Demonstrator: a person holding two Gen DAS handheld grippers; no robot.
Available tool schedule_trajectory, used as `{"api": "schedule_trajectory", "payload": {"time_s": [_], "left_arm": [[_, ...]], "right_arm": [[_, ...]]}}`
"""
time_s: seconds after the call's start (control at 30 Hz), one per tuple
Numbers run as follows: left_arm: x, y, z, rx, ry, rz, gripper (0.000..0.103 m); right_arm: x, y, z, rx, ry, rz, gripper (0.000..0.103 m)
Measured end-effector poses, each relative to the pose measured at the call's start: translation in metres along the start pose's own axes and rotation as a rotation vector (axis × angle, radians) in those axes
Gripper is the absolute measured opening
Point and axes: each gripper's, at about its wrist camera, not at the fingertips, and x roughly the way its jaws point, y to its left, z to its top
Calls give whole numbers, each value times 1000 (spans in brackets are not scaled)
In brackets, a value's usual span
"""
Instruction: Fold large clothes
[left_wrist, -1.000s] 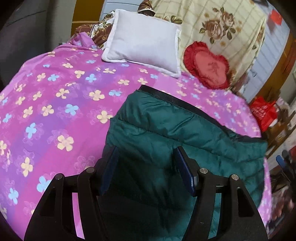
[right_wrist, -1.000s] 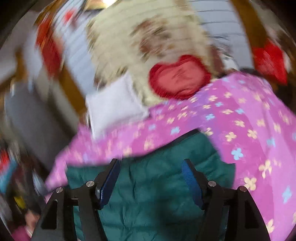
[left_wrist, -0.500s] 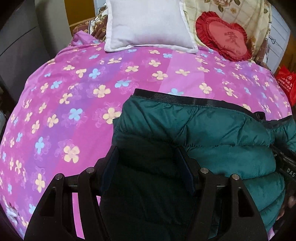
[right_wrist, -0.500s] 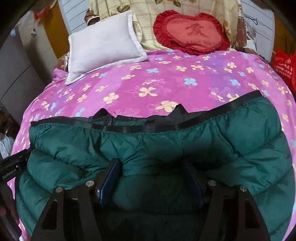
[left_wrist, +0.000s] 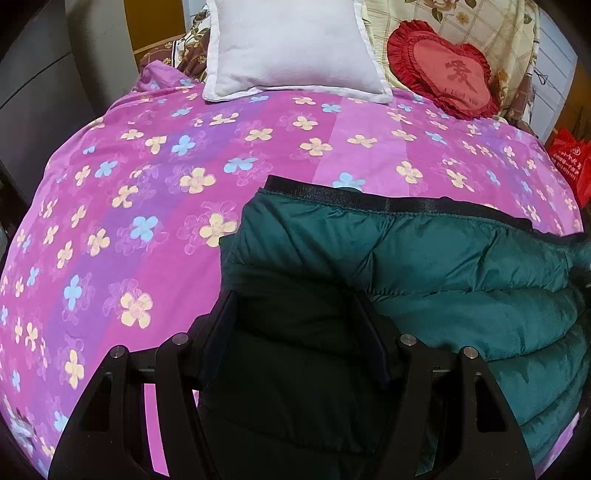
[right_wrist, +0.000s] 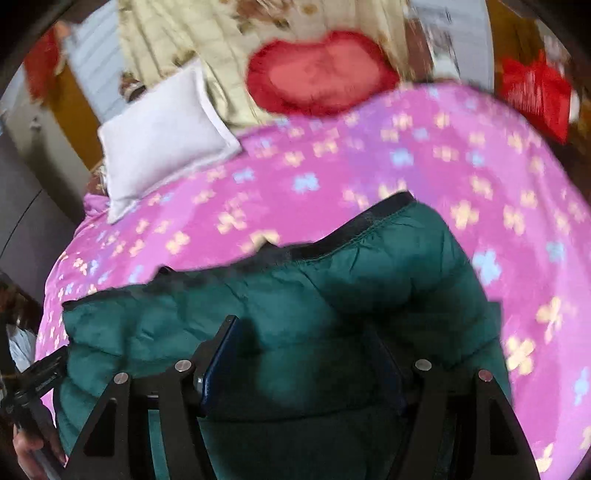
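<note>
Both grippers have come down over the green puffer jacket (left_wrist: 443, 266) since a second ago, and its black-banded hem now lies flat across the near side of the pink flowered bedspread (left_wrist: 147, 166). Left gripper (left_wrist: 295, 325) has puffy fabric filling the gap between its fingers, same with the right gripper (right_wrist: 306, 354), so both look clamped on the jacket. Right view is blurry. Far end of the bed has a white pillow (left_wrist: 291, 48) on the left, a red heart cushion (left_wrist: 443, 70) right of it, and a red bag (left_wrist: 570, 162) off the right edge.
</note>
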Motion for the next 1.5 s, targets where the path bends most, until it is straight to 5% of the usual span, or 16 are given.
{"api": "schedule_trajectory", "payload": {"time_s": [0.2, 0.53, 0.8, 1.13, 1.5], "left_arm": [[3, -1, 1, -7, -10, 3, 64], [-49, 21, -24, -60, -88, -58, 63], [-44, 22, -62, -31, -74, -2, 64], [-45, 20, -66, -20, -73, 15, 64], [-43, 16, -71, -9, -88, 33, 64]], "right_arm": [[14, 13, -2, -69, -15, -77, 67], [-74, 12, -43, -121, -121, -2, 67], [-39, -9, -63, -83, -28, -57, 67], [-97, -6, -85, -81, -93, -5, 67], [-67, -13, -102, -77, -20, -23, 67]]}}
